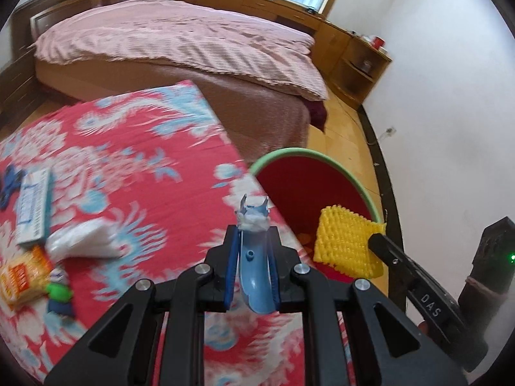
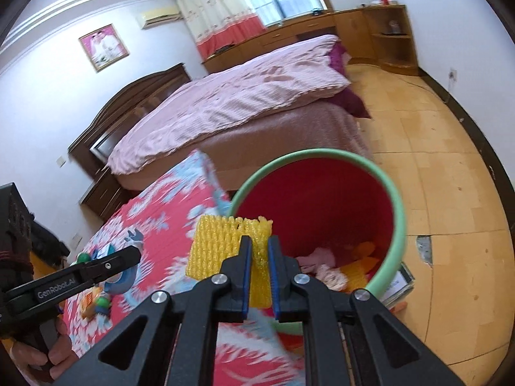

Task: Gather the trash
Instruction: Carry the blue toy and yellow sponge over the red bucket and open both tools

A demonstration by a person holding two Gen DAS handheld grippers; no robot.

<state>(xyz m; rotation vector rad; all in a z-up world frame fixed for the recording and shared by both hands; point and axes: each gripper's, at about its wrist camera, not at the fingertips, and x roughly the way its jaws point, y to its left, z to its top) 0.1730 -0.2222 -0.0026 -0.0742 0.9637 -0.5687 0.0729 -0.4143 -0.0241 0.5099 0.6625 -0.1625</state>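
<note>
Both hands are carrying trash from the desk toward the bin, so the step in hand is the delivery, not the pick-up. The left claw is clamped on a pale blue plastic piece with a wad of white stuff at its far tip; it hangs over the desk's red flowered cloth, near the corner beside the bin. The right claw is pinched on a yellow foam net, the sort that wraps fruit, and holds it at the near rim of the bin, partly over the opening.

The bin is a red bucket with a green rim, standing on the floor just beside the desk. Inside it, at the bottom, lie some pink crumpled scraps and orange pieces; what they are exactly is hard to tell.

Next, I judge, each claw needs to come fully over the mouth of the bin and then let go, the right one first since it is nearer. The net is light and may cling to the pads, so a clear wide release seems wise.

More remains on the desk: a white plastic bag, a blue and white box, an orange packet and a small green and blue thing.
</note>
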